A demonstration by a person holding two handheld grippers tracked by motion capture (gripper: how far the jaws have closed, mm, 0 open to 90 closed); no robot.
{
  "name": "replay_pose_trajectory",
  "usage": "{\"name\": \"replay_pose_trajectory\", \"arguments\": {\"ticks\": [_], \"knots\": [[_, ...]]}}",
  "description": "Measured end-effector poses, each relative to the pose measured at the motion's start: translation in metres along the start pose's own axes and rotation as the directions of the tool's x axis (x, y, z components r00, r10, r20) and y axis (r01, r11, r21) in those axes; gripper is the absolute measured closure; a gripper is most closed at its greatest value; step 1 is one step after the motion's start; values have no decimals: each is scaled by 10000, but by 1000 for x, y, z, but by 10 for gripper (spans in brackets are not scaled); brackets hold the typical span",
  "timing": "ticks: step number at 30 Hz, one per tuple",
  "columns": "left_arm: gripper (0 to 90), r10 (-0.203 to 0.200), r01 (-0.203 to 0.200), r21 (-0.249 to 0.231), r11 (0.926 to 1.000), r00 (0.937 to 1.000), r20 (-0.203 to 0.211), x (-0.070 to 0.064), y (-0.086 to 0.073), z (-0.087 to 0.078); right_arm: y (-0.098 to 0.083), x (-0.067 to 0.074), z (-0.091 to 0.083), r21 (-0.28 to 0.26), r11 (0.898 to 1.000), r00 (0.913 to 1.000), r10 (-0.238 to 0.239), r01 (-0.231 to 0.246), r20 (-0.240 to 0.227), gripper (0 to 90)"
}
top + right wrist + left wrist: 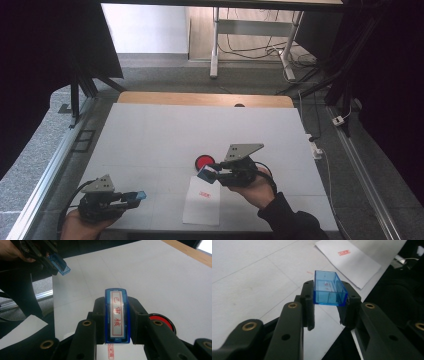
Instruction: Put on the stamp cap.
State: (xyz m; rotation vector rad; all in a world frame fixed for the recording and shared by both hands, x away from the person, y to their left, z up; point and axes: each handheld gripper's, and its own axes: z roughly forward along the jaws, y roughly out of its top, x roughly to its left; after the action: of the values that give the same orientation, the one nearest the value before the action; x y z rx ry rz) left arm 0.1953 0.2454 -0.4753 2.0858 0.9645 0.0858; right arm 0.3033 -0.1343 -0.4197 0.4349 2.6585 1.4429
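Clear blue cap (329,288). Blue stamp (117,315), white label, red characters. White paper (202,201), red print. Red ink pad (204,161), black rim. Grey-white table (165,135), possibly wood-edged.

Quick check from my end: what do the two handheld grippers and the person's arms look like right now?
Both the left gripper and the right gripper are black, two-jawed linkages with brass-coloured pivot bushings, each topped by a grey three-cornered plate. A black cable loops off each body. The right arm wears a dark sleeve; no sleeve is visible at the left hand.
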Motion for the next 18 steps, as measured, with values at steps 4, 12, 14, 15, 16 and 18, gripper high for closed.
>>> {"name": "replay_pose_trajectory", "arguments": {"ticks": [4,12,14,15,16,18], "knots": [[685,237,-237,22,9997,9995,192,-2,4,3,1,0,-1,-47,10000,10000,-20,20,-76,713],[685,677,-670,-159,9976,9967,458,-4,17,10,2,0,-4,-117,9999,9999,-24,22,-171,714],[685,824,-818,-159,9965,9955,470,-6,20,13,3,1,-5,-112,9999,9998,-14,12,-178,713],[685,862,-854,-163,9962,9949,527,-6,22,14,3,1,-5,-133,9999,9998,-14,11,-196,713],[685,923,-914,-187,9956,9940,585,-6,23,16,3,1,-6,-142,9999,9998,-21,18,-194,714],[685,1092,-1082,-189,9940,9917,678,-7,27,19,3,1,-6,-154,9999,9997,-16,12,-230,714]]}}
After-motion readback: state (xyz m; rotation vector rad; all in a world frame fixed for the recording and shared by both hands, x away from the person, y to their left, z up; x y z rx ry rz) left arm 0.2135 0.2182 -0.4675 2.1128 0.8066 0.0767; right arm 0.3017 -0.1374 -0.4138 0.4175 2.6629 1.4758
